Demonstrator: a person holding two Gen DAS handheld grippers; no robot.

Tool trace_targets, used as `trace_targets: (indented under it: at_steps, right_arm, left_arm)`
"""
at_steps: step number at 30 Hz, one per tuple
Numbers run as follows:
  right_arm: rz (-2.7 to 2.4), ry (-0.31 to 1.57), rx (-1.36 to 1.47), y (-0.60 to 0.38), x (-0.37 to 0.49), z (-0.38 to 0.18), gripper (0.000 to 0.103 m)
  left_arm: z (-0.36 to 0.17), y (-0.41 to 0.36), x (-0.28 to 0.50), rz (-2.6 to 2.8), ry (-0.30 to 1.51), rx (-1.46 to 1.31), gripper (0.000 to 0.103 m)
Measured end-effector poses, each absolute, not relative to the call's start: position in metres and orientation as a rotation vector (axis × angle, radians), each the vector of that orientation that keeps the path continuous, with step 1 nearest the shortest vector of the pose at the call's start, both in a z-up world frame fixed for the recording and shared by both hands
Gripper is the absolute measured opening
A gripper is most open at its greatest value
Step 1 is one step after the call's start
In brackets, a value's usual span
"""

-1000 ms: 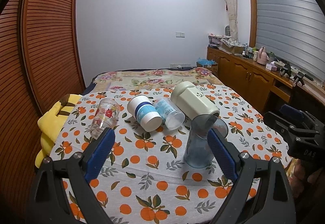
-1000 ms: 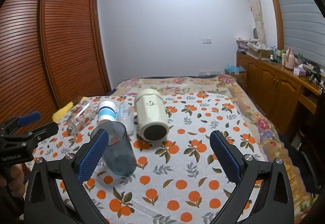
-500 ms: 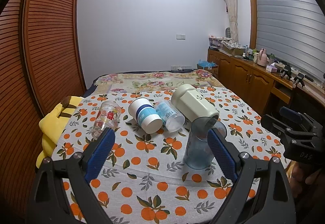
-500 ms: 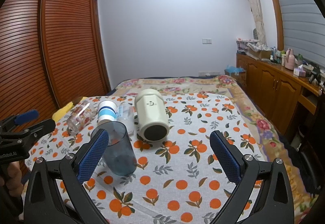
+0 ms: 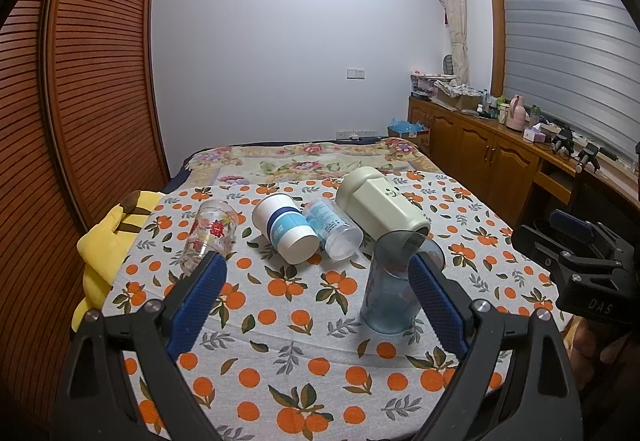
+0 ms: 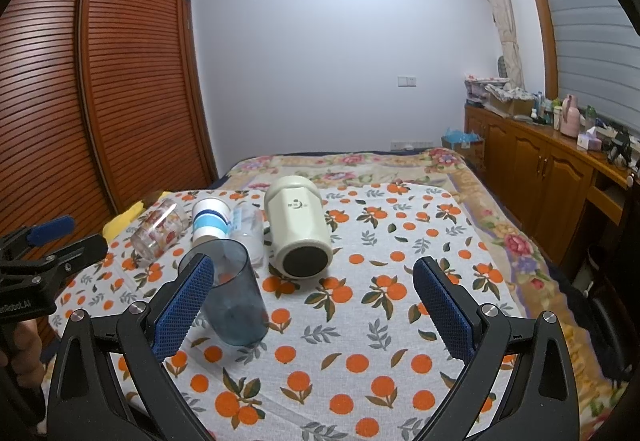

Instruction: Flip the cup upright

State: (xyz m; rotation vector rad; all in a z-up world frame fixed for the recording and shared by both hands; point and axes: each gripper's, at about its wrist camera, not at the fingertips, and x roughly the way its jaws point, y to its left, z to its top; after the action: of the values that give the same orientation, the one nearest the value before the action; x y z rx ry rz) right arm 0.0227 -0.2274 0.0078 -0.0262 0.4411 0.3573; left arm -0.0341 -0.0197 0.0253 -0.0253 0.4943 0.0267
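The blue-tinted cup [image 5: 394,289] stands upright, mouth up, on the orange-print cloth [image 5: 288,325] covering the bed. At its 12 o'clock lies the cream jar [image 5: 380,207] on its side, with a clear plastic cup [image 5: 334,231], a white-and-blue cup [image 5: 284,227] and a printed glass [image 5: 208,237] lying in a row toward 10 o'clock. The left gripper [image 5: 316,295] and right gripper [image 6: 312,299] both gape wide, holding nothing.
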Motion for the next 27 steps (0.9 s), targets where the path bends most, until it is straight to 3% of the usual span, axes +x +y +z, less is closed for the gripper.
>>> trace_targets:
  at_steps: [27]
  right_arm:
    - [0.356, 0.44, -0.027, -0.2277, 0.0225, 0.0077, 0.101]
  left_arm:
    - [0.0304, -0.0198, -0.0365, 0.025, 0.484, -0.025, 0.093]
